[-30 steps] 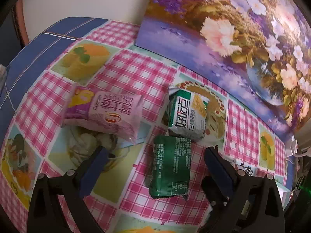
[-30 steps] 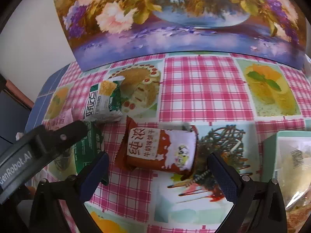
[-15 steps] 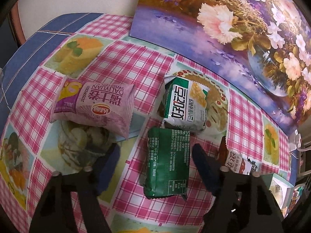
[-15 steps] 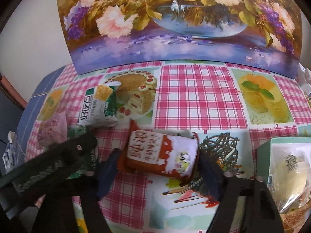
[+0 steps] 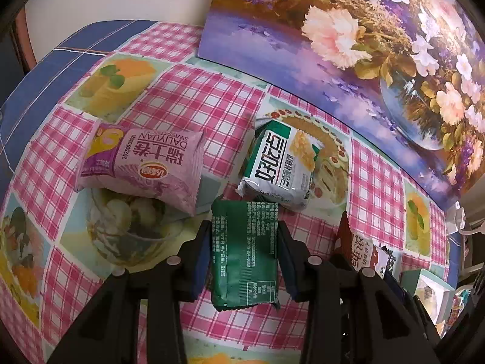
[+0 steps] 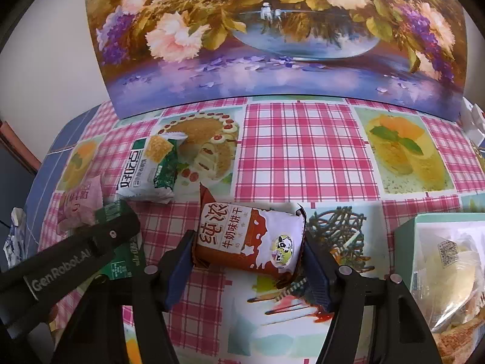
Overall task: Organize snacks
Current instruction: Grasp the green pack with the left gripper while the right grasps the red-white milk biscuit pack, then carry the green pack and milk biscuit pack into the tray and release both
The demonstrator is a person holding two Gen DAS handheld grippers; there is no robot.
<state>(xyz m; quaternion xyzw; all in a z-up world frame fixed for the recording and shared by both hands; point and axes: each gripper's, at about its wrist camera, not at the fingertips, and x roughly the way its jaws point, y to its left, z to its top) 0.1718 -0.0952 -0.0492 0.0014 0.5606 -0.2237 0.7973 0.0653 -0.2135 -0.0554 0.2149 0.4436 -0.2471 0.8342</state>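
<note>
My left gripper [image 5: 244, 253] is shut on a dark green snack packet [image 5: 244, 251], its pads pressing both long sides. My right gripper [image 6: 247, 262] is shut on a red and white milk biscuit packet [image 6: 248, 238] lying on the tablecloth. A pink Daliyuan packet [image 5: 142, 166] lies left of the green one. A green and white packet [image 5: 280, 166] lies beyond it, also in the right wrist view [image 6: 148, 171]. The red packet shows at the right in the left wrist view [image 5: 363, 253].
A flower painting [image 6: 272, 39] stands along the back of the table. A pale green box [image 6: 442, 270] with wrapped pastries sits at the right. The checked tablecloth [image 6: 303, 157] covers the table; its blue edge [image 5: 60, 60] lies far left.
Both grippers have closed from wide open: the left onto the green packet, the right onto the red biscuit packet. Both moved slightly forward over their packets.
</note>
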